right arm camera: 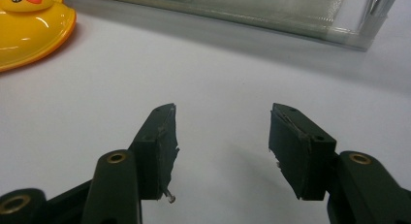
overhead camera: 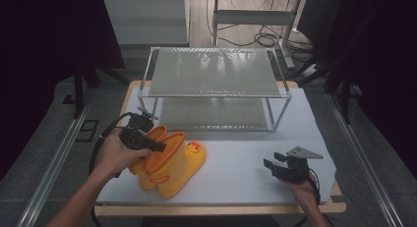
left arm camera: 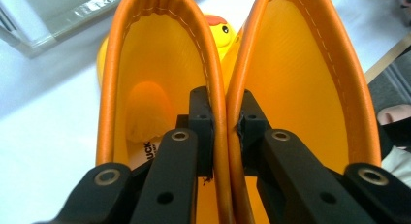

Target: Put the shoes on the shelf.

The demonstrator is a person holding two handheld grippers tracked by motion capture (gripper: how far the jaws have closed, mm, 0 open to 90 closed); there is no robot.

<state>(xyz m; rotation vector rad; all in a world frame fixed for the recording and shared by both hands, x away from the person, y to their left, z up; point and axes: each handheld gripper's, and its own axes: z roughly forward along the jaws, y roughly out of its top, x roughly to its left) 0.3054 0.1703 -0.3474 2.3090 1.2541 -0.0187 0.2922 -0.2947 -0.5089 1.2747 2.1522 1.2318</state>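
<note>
A pair of yellow rubber boots (overhead camera: 173, 164) with orange rims and a duck face (overhead camera: 195, 148) on the toe lies on the white table's left part, shafts side by side. My left gripper (overhead camera: 160, 146) reaches into the boot tops from the left. In the left gripper view its pads sit one inside each boot and press the two adjoining orange rims (left arm camera: 224, 136) together, so my left gripper (left arm camera: 225, 112) is shut on the boots. My right gripper (overhead camera: 273, 160) rests low at the table's right front. Its jaws stand wide apart over bare table, my right gripper (right arm camera: 222, 132) open.
A two-shelf metal rack (overhead camera: 215, 95) with mesh shelves stands at the back of the table, just behind the boots. A boot toe (right arm camera: 29, 30) and the rack's lower shelf (right arm camera: 291, 20) lie beyond the right gripper. The white mat (overhead camera: 246, 168) ends near the front edge.
</note>
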